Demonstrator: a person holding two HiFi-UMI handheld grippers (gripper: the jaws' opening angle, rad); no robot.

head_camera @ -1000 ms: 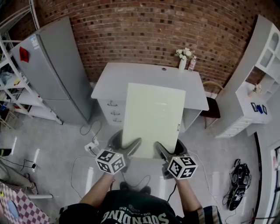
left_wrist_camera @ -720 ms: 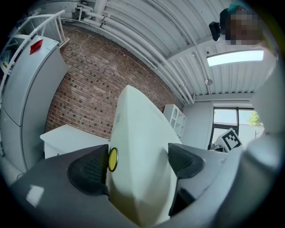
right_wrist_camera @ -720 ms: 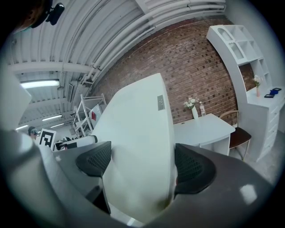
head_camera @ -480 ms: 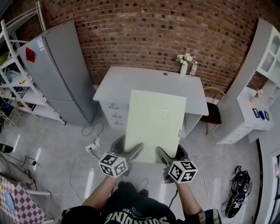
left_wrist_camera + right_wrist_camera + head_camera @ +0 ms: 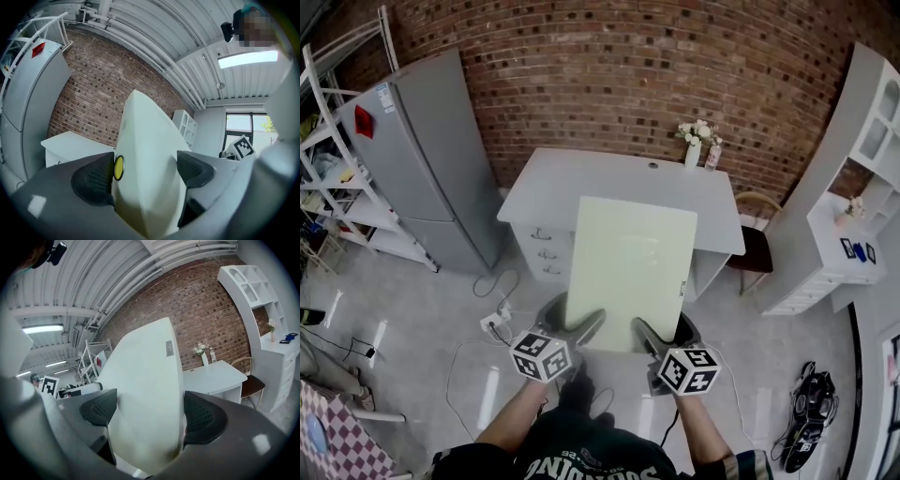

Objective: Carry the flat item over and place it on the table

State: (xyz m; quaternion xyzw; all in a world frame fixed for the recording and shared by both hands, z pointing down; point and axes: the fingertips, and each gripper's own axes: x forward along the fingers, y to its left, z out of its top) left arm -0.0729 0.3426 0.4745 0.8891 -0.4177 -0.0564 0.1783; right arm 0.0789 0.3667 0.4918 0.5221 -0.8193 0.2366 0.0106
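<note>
A pale cream flat board (image 5: 631, 267) is held level in front of me, its far end over the white table (image 5: 553, 183) by the brick wall. My left gripper (image 5: 577, 328) is shut on the board's near left edge, and my right gripper (image 5: 649, 334) is shut on its near right edge. In the left gripper view the board (image 5: 147, 164) fills the space between the dark pads (image 5: 93, 180). The right gripper view shows the board (image 5: 145, 394) clamped between the pads (image 5: 202, 418), with the table (image 5: 213, 376) beyond.
A grey fridge (image 5: 422, 159) stands left of the table. A vase of flowers (image 5: 695, 141) sits at the table's back right corner. A chair (image 5: 755, 239) and white shelving (image 5: 853, 187) are at the right. Cables (image 5: 497, 319) lie on the floor.
The view has shifted slightly; the board and both grippers stay in the same hold, with the table a little nearer under the board's far end.
</note>
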